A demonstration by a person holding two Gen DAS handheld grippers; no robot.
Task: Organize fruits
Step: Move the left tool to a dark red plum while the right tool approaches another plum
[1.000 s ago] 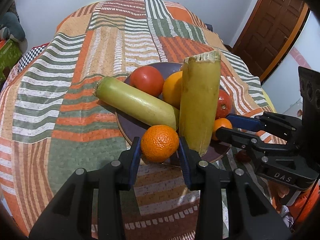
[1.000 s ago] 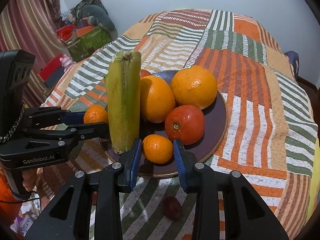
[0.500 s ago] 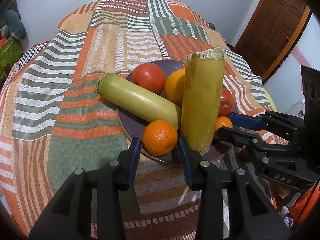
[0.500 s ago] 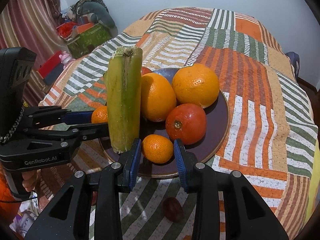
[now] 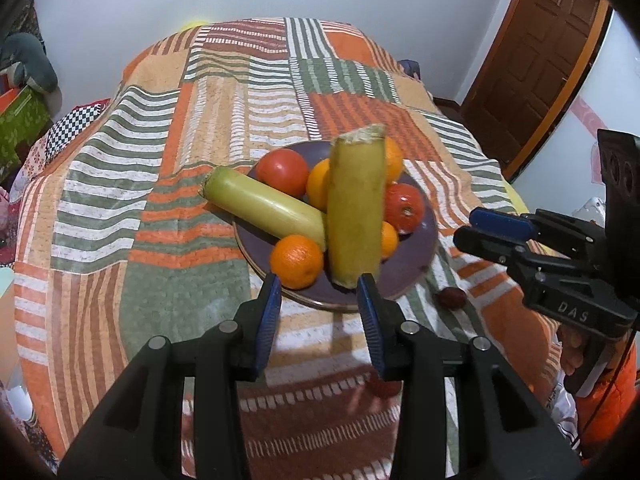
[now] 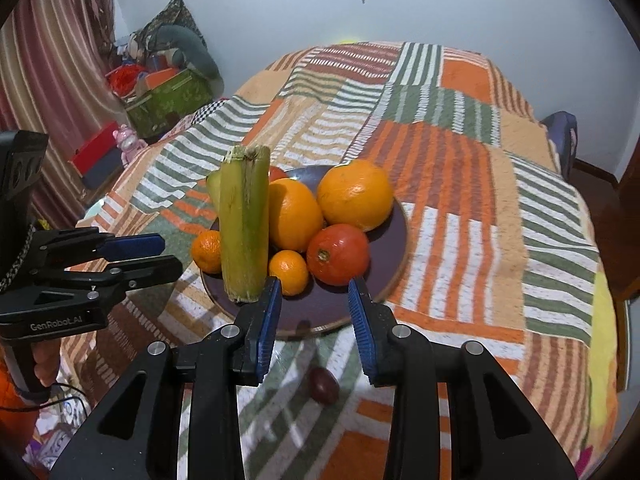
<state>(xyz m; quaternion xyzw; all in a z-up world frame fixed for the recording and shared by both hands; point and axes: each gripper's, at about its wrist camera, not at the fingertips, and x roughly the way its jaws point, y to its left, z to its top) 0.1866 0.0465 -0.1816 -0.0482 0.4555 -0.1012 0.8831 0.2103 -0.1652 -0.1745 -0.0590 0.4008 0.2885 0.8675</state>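
Both grippers clear of plate [image 5: 420,264], at its 6 o'clock. Left gripper [image 5: 318,316], right gripper [image 6: 314,312]: jaws part-open, empty. Fruit piled on plate; upright cane stalk [image 5: 356,208] propped against oranges. Dark date [image 6: 324,385] stray on cloth, likely next.

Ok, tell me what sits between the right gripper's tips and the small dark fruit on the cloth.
Nothing does. In the right wrist view, only bare striped cloth shows between the right gripper and the dark fruit, which lies off the plate.

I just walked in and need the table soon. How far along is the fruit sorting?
Mostly done: oranges, tomatoes and two green stalks sit on the purple plate, one stalk standing upright. Nothing is in hand; the left gripper and right gripper are open and empty. Left over: a small dark fruit on the cloth beside the plate.
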